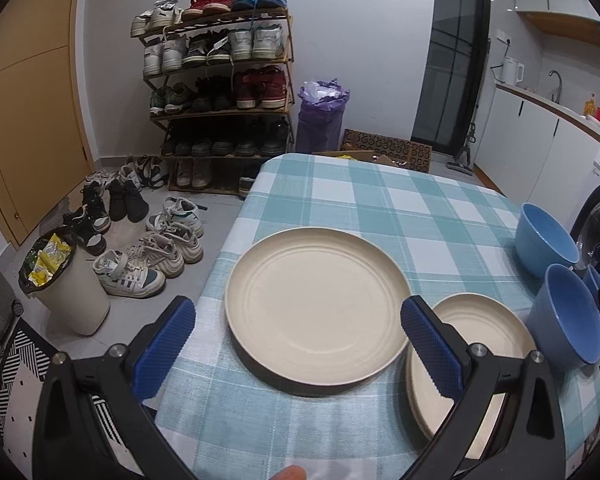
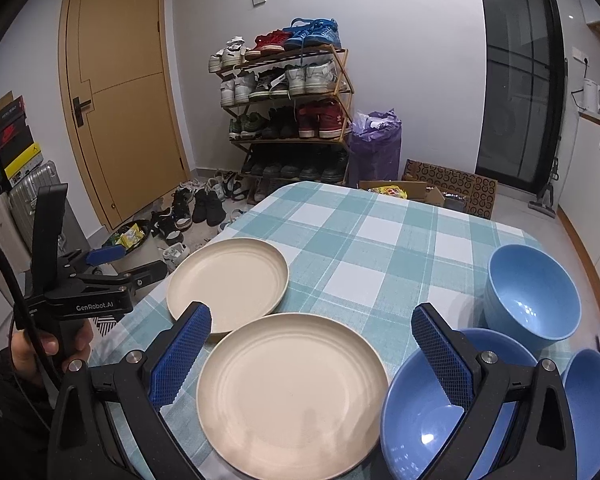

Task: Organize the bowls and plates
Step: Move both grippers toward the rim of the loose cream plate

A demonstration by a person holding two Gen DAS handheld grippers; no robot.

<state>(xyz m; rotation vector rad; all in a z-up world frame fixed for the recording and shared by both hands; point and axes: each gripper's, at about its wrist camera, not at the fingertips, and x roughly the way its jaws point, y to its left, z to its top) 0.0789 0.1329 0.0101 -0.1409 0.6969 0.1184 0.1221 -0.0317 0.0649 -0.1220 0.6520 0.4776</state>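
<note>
My left gripper (image 1: 298, 330) spread, empty, over cream plate (image 1: 318, 312) mid-frame | right gripper (image 2: 312, 346) spread, empty, over second cream plate (image 2: 292, 392) lower centre, blue bowls (image 2: 532, 292) right | plates look stiff, light, slick: pinch the rim | both held low, level, pointing forward over the checked tablecloth (image 2: 360, 232)

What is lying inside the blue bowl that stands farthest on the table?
The far blue bowl holds nothing: its bare inner wall and bottom show only light reflections. The checked tablecloth beneath it is covered.
</note>
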